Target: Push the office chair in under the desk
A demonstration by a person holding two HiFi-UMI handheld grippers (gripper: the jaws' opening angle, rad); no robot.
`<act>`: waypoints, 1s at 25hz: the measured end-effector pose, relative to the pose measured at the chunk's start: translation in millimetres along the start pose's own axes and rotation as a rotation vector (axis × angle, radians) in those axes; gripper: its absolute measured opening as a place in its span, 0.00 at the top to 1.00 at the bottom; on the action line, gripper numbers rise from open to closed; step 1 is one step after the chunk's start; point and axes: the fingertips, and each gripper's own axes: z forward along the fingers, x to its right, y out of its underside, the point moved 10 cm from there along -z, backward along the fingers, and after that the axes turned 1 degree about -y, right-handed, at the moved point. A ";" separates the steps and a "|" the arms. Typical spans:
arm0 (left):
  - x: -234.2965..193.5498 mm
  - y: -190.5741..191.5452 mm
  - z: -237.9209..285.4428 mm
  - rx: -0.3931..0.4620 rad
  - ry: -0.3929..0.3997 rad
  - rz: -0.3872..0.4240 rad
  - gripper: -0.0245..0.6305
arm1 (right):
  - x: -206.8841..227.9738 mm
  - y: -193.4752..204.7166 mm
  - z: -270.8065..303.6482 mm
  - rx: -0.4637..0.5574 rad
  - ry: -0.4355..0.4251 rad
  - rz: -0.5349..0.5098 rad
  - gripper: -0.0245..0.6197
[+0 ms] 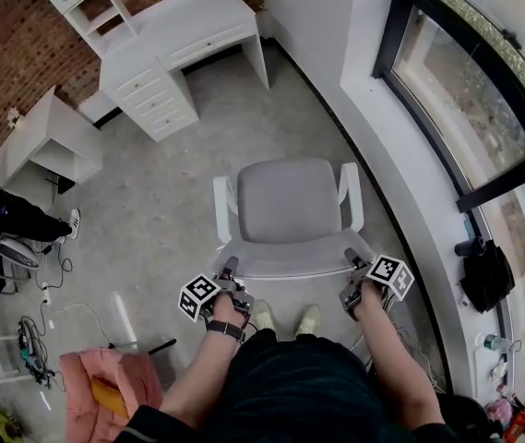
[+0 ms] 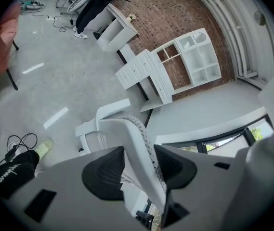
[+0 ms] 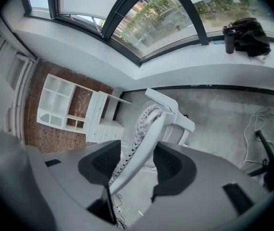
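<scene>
A white office chair point(image 1: 290, 201) stands on the grey floor right in front of me, its seat facing the white desk point(image 1: 184, 17) at the far wall. Some open floor lies between them. My left gripper point(image 1: 228, 270) holds the left end of the backrest's top edge point(image 2: 132, 134), and its pads press both sides. At the right end of that edge point(image 3: 149, 124), my right gripper point(image 1: 352, 261) grips the same way. In the left gripper view the desk point(image 2: 146, 76) shows beyond the chair's armrest.
A drawer unit point(image 1: 151, 95) stands under the desk's left part. A small white side table point(image 1: 50, 141) and a seated person's legs point(image 1: 13, 215) are at the left. Cables point(image 1: 50, 293) and a pink seat point(image 1: 105, 386) lie near left. A curved window ledge point(image 1: 400, 155) runs along the right.
</scene>
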 end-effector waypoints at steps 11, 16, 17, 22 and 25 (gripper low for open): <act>6.0 -1.4 17.1 0.038 0.023 -0.030 0.67 | -9.6 -26.2 24.5 -0.058 -0.040 -0.038 0.66; 13.6 -10.8 27.8 0.013 0.019 -0.052 0.67 | -24.7 -41.5 45.0 -0.056 -0.041 -0.032 0.67; 15.4 -12.7 30.0 0.015 0.017 -0.057 0.67 | -28.3 -45.2 50.1 -0.060 -0.039 -0.033 0.68; 25.5 -29.4 47.0 0.016 0.007 -0.056 0.67 | -43.1 -57.3 73.5 -0.096 -0.031 -0.051 0.68; 34.8 -53.3 59.9 0.017 0.016 -0.052 0.67 | -63.5 -62.9 94.8 -0.100 -0.042 -0.071 0.67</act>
